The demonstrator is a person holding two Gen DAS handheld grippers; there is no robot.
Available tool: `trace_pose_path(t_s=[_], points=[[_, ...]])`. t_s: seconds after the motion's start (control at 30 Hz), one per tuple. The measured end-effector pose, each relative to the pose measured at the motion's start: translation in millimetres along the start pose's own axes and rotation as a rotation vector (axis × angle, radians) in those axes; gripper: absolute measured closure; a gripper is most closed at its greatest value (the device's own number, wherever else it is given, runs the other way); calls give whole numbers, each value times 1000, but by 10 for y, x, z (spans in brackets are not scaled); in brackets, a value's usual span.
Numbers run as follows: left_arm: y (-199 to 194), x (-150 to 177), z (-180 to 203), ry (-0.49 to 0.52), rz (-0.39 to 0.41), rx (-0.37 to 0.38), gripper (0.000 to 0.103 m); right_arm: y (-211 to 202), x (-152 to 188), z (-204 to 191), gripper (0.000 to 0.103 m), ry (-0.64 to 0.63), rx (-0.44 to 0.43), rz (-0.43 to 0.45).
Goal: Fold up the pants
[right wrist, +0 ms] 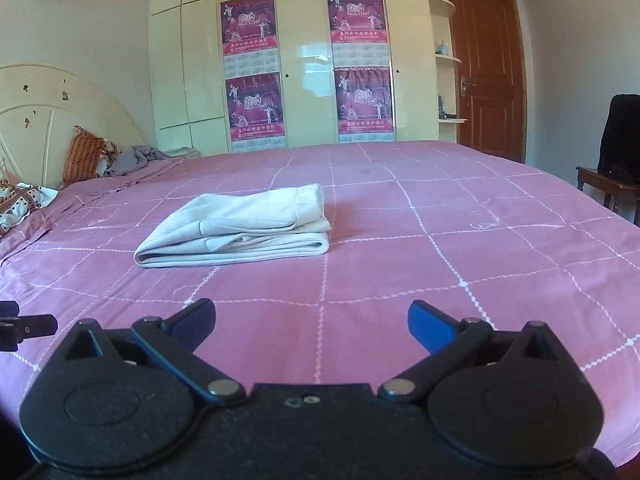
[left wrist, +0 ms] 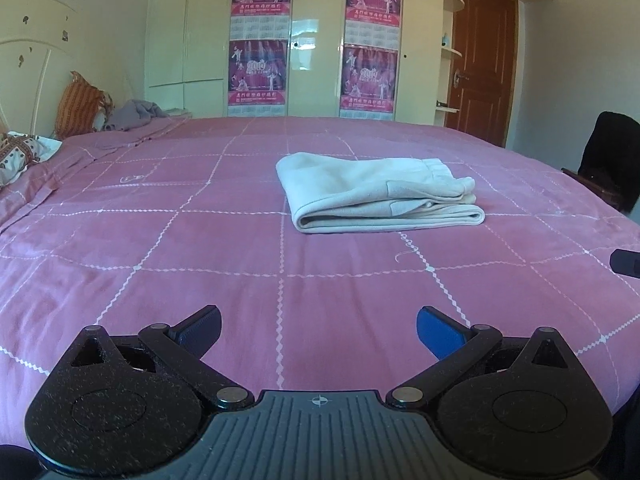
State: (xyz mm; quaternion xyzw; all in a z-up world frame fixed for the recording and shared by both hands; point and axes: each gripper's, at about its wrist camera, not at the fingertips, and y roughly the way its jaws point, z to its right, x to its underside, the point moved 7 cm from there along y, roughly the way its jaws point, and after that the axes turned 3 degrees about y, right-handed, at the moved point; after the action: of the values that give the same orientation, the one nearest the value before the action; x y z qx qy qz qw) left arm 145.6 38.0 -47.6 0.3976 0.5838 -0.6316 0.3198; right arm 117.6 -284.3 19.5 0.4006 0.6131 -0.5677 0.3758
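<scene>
The wardrobe posters (right wrist: 254, 106) read "2010", I think; their other print is too blurred

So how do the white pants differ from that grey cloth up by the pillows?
The white pants are folded into a flat, layered rectangle; the grey cloth is a crumpled heap. The pants lie alone mid-bed; the grey cloth sits at the bed's far edge beside the orange pillow. Both rest on the pink bedspread, untouched by either claw.
</scene>
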Motion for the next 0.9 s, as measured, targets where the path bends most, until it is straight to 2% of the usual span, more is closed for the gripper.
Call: trace_pose_path(t_s=[0.9], points=[[-18,-23,51,9,29,22,0,48,74,5,0,-5,4,-11]])
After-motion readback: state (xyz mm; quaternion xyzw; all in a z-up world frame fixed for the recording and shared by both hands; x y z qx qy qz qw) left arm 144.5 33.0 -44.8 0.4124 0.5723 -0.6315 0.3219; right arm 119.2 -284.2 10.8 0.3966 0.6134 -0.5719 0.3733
